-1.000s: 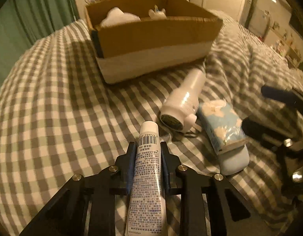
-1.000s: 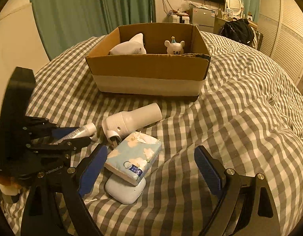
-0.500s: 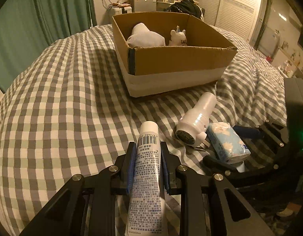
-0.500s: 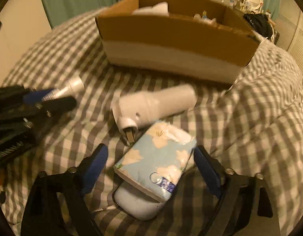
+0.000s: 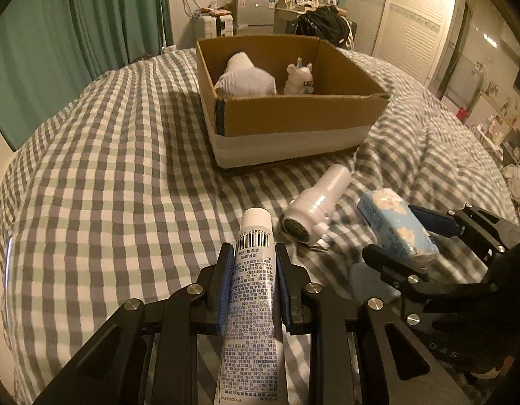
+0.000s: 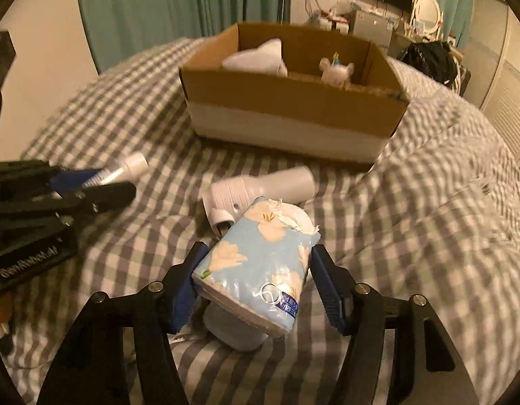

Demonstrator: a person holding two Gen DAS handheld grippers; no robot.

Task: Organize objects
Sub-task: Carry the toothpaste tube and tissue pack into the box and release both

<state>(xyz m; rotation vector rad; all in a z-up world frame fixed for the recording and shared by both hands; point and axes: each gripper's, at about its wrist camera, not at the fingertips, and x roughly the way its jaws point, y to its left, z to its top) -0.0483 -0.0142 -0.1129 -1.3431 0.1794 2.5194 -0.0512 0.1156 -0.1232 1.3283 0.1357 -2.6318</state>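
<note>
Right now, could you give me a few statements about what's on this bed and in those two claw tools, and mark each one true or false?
1. The left gripper is clamped on a tube. True.
2. The box is empty. False: it holds a white bundle and a small toy bear.
3. The right gripper has a tissue pack between its fingers. True.
4. The white hair dryer is inside the box. False: it lies on the checked blanket in front of the box.
5. The tube's cap end points toward the box. True.
6. The tissue pack is plain red. False: it is light blue with pale flowers.
</note>
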